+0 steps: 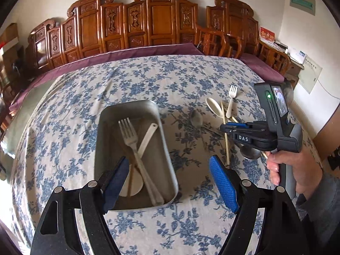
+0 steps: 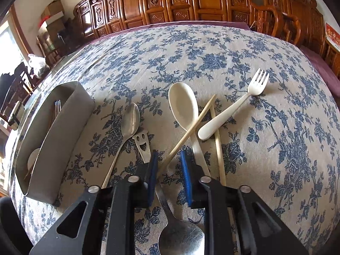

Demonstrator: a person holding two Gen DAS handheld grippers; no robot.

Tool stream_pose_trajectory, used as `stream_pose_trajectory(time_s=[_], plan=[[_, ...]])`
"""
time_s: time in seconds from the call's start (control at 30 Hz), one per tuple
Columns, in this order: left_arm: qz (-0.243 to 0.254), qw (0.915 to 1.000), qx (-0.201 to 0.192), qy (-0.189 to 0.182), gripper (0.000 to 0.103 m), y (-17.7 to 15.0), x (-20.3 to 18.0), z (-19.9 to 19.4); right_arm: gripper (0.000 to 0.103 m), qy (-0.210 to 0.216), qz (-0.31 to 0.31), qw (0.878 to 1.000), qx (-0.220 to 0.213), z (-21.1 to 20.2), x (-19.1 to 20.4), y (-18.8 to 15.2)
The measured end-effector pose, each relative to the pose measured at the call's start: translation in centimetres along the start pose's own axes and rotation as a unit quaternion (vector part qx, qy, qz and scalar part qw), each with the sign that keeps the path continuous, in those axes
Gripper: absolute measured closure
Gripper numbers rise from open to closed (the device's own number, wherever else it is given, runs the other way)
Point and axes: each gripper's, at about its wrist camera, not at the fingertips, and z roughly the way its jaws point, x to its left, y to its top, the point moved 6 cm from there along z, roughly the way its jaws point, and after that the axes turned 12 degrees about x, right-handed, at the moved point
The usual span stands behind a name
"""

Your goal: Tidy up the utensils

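A metal tray (image 1: 106, 116) holds a metal fork (image 1: 129, 133), a white spoon (image 1: 146, 136) and a chopstick. My left gripper (image 1: 170, 178) is open and empty above the tray's near end. On the cloth to the right lie a white spoon (image 2: 183, 106), a white fork (image 2: 231, 110), two chopsticks (image 2: 191, 131), a metal spoon (image 2: 129, 123) and a smiley-handled metal spoon (image 2: 180, 238). My right gripper (image 2: 169, 163) is open, low over them, its jaws on either side of one chopstick and the smiley spoon's handle. It also shows in the left wrist view (image 1: 228, 127).
The table has a blue floral cloth (image 1: 191, 80). Carved wooden chairs (image 1: 148, 21) line its far side. The tray shows at the left of the right wrist view (image 2: 63, 123). Boxes and a bag stand at the far left (image 2: 51, 14).
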Motion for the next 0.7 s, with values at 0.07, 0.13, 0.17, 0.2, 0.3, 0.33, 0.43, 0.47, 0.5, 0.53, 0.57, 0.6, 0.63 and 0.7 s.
stream_pose_trajectory(time_s=[0.07, 0.13, 0.17, 0.2, 0.3, 0.33, 0.43, 0.47, 0.5, 0.53, 0.57, 0.6, 0.63, 0.7], plan=[[0.005, 1.0, 0.002, -0.001, 0.028, 0.2, -0.7, 0.3, 0.089, 0.005, 0.007, 1.0, 0.004, -0.1, -0.5, -0.2], [0.01, 0.9999, 0.004, -0.003, 0.028, 0.5, -1.6, 0.7, 0.091, 0.014, 0.016, 1.0, 0.006, -0.2, -1.0, -0.4], [0.012, 0.9999, 0.005, -0.003, 0.028, 0.6, -1.9, 0.9, 0.093, 0.018, 0.02, 1.0, 0.007, -0.2, -1.2, -0.5], [0.013, 0.9999, 0.007, -0.004, 0.028, 0.7, -2.3, 1.2, 0.093, 0.022, 0.022, 0.999, 0.008, -0.3, -1.4, -0.6], [0.016, 0.9998, 0.012, -0.002, 0.028, 1.0, -3.2, 2.2, 0.097, 0.036, 0.027, 0.999, 0.006, -0.7, -1.8, -0.8], [0.017, 0.9998, 0.015, -0.002, 0.028, 1.1, -3.5, 2.6, 0.097, 0.039, 0.028, 0.999, 0.004, -1.0, -1.9, -0.8], [0.019, 0.9996, 0.022, 0.0, 0.028, 1.5, -4.2, 3.6, 0.097, 0.047, 0.028, 0.998, -0.008, -2.2, -2.2, -0.9], [0.02, 0.9995, 0.026, 0.0, 0.028, 1.8, -4.4, 4.2, 0.097, 0.047, 0.027, 0.998, -0.011, -2.6, -2.3, -0.8], [0.021, 0.9994, 0.029, 0.0, 0.028, 1.9, -4.6, 4.6, 0.097, 0.047, 0.026, 0.998, -0.016, -3.0, -2.5, -0.8], [0.022, 0.9992, 0.033, -0.002, 0.028, 2.1, -4.9, 5.1, 0.097, 0.048, 0.028, 0.998, -0.022, -3.5, -2.8, -0.8], [0.022, 0.9991, 0.037, -0.004, 0.028, 2.3, -5.1, 5.4, 0.097, 0.048, 0.03, 0.998, -0.026, -3.8, -3.1, -0.7], [0.023, 0.9989, 0.04, -0.006, 0.029, 2.6, -5.4, 6.0, 0.097, 0.05, 0.032, 0.998, -0.032, -4.2, -3.4, -0.6], [0.024, 0.9988, 0.043, -0.006, 0.031, 2.8, -5.6, 6.5, 0.097, 0.05, 0.033, 0.997, -0.037, -4.6, -3.7, -0.5], [0.026, 0.9985, 0.048, -0.007, 0.033, 3.5, -6.1, 7.5, 0.097, 0.049, 0.036, 0.997, -0.049, -5.5, -4.4, -0.5]])
